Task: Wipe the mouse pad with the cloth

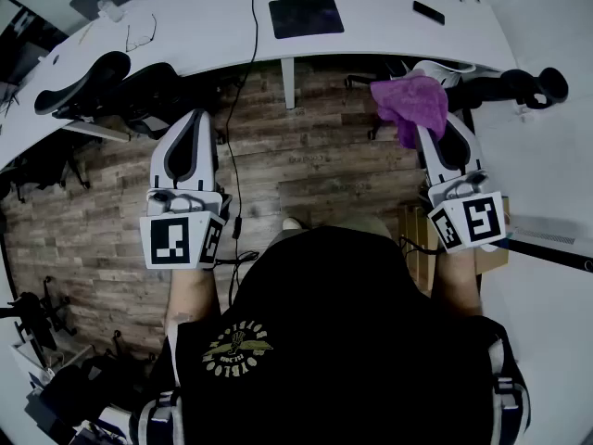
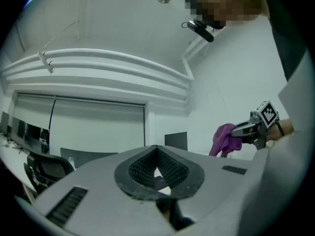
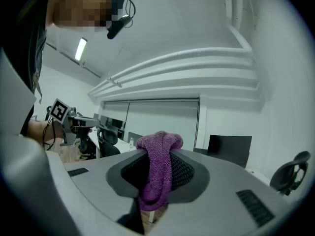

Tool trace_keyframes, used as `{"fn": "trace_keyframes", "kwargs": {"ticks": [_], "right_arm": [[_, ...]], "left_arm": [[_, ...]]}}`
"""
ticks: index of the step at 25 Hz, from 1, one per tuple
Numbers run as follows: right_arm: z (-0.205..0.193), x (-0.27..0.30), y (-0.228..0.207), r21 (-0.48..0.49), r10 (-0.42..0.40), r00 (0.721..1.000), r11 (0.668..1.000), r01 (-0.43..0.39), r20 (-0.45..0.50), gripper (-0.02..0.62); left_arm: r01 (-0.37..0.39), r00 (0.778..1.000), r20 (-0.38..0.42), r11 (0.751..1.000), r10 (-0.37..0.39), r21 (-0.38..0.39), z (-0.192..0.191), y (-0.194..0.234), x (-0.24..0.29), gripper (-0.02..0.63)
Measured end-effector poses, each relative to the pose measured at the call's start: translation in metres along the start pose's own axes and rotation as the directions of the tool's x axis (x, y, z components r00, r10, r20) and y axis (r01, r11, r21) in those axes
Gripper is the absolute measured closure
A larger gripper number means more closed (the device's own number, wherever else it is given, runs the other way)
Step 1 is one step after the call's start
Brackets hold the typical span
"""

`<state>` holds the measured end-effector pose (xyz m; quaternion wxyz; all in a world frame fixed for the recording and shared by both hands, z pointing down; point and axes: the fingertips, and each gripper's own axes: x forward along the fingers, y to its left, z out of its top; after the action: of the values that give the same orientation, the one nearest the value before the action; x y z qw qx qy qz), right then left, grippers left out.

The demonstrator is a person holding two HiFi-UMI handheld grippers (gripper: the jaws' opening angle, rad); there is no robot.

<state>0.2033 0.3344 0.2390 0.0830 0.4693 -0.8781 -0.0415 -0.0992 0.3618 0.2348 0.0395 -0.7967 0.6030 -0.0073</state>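
Note:
The black mouse pad (image 1: 306,17) lies flat on the curved white desk (image 1: 204,35), well ahead of both grippers. A purple cloth (image 1: 410,103) is bunched at the tip of my right gripper (image 1: 428,130), which is shut on it over the wooden floor. In the right gripper view the cloth (image 3: 158,168) hangs down between the jaws of that gripper (image 3: 156,178). My left gripper (image 1: 190,123) is held at the same height to the left. Its own view shows the left gripper (image 2: 157,168) shut with nothing in it, and the cloth (image 2: 225,139) off to the right.
Black office chairs (image 1: 102,86) stand under the desk at the left, and another chair (image 1: 519,86) at the right. A cable (image 1: 252,58) hangs off the desk's front edge. A phone (image 1: 428,12) and glasses (image 1: 139,35) lie on the desk. A cardboard box (image 1: 417,239) sits by my right side.

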Motion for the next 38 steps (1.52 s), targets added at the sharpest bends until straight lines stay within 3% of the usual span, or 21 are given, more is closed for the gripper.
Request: {"fn": "trace_keyframes", "kwargs": {"ticks": [6, 14, 28, 38], "right_arm": [[-0.010, 0.012, 0.002, 0.035, -0.022, 1.000, 0.999, 0.022, -0.010, 0.506], [-0.028, 0.027, -0.035, 0.090, -0.069, 0.997, 0.993, 0.070, -0.020, 0.505], [-0.050, 0.110, -0.117, 0.116, -0.094, 0.995, 0.988, 0.098, -0.037, 0.505], [-0.075, 0.142, -0.163, 0.129, -0.052, 0.997, 0.990, 0.058, -0.049, 0.505]], "left_arm": [[-0.023, 1.000, -0.010, 1.000, 0.023, 0.001, -0.010, 0.025, 0.004, 0.604], [-0.017, 0.999, -0.046, 0.999, 0.019, 0.037, -0.018, 0.024, 0.037, 0.604], [0.010, 0.995, -0.104, 0.999, -0.006, 0.038, -0.045, 0.027, 0.144, 0.604], [-0.013, 0.995, -0.098, 0.999, 0.018, 0.046, -0.055, 0.012, 0.206, 0.604]]}}
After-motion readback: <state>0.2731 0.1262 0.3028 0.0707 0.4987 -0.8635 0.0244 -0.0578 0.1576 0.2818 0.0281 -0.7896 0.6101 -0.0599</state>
